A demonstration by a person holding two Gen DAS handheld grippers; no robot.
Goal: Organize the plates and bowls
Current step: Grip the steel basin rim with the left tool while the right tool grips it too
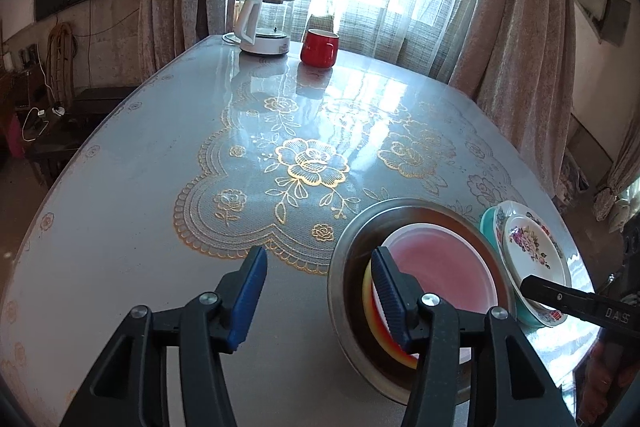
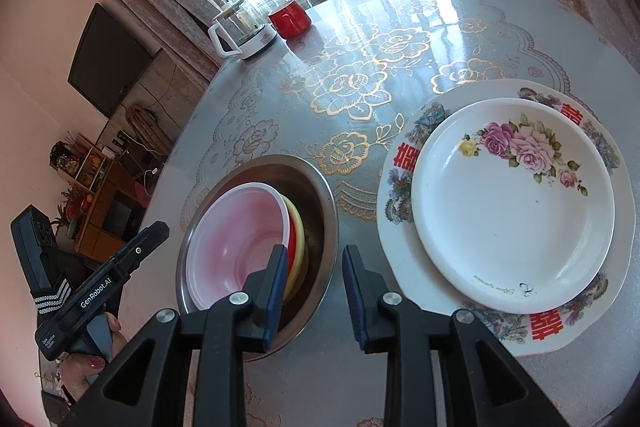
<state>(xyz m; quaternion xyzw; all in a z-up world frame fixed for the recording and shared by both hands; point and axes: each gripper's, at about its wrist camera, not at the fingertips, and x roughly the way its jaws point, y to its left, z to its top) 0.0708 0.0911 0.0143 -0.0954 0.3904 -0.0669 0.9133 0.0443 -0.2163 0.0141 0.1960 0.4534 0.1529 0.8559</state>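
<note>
A steel bowl (image 1: 340, 259) (image 2: 320, 187) sits near the table's front edge and holds nested bowls: a pink one (image 1: 440, 267) (image 2: 236, 243) on top, with red and yellow rims (image 2: 298, 239) under it. To its right a small white rose plate (image 2: 512, 203) (image 1: 532, 247) lies stacked on a larger patterned plate (image 2: 400, 211). My left gripper (image 1: 318, 291) is open and empty, its right finger over the steel bowl's near left rim. My right gripper (image 2: 314, 291) is open and empty, above the gap between the steel bowl and the plates.
A white electric kettle (image 1: 264, 27) (image 2: 244, 31) and a red mug (image 1: 318, 47) (image 2: 290, 19) stand at the table's far edge by the curtained window. The round table (image 1: 160, 207) has a glossy grey cloth with gold flowers. Shelves and a TV stand lie to the left.
</note>
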